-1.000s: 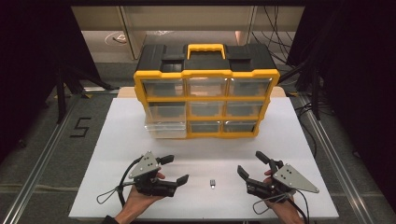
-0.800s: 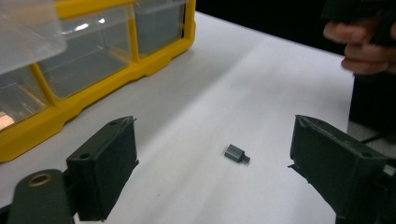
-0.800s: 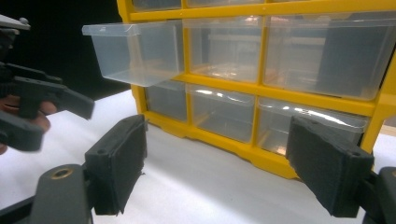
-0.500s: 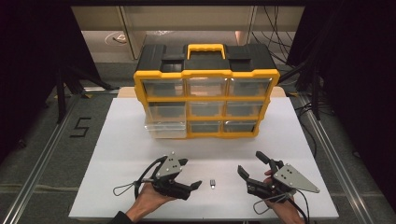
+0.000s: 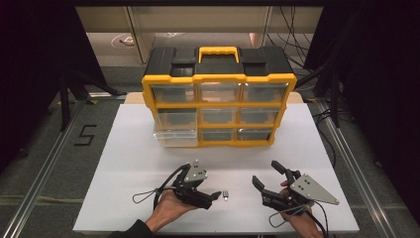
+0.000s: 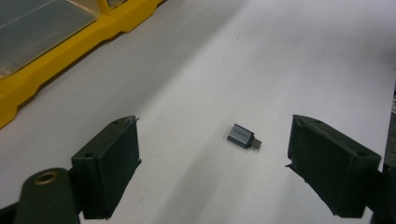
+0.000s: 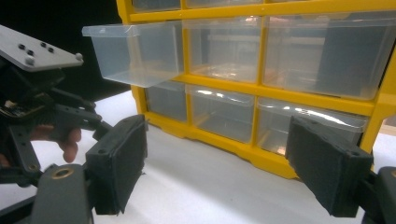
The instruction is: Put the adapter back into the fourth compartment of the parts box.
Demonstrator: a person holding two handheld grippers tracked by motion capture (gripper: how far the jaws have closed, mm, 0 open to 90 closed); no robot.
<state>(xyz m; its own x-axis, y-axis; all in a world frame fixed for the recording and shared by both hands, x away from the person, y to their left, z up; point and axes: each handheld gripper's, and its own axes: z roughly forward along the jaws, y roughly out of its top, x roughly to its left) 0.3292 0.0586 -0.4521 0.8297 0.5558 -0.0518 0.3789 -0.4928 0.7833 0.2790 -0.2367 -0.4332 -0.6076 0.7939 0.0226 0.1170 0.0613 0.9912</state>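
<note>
Adapter lies on table (untouched) between left gripper's spread fingers.

A small grey USB adapter lies flat on the white table.

The adapter is too small for detail; its print is unreadable.

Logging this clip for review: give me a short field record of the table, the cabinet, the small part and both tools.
surface: white table
cabinet: yellow drawer organizer, far side
open drawer: clear drawer, left column, pulled out
small part: grey adapter, lying flat between the tools
left tool: open, jaws either side of adapter, not touching
right tool: open, empty, facing organizer
</note>
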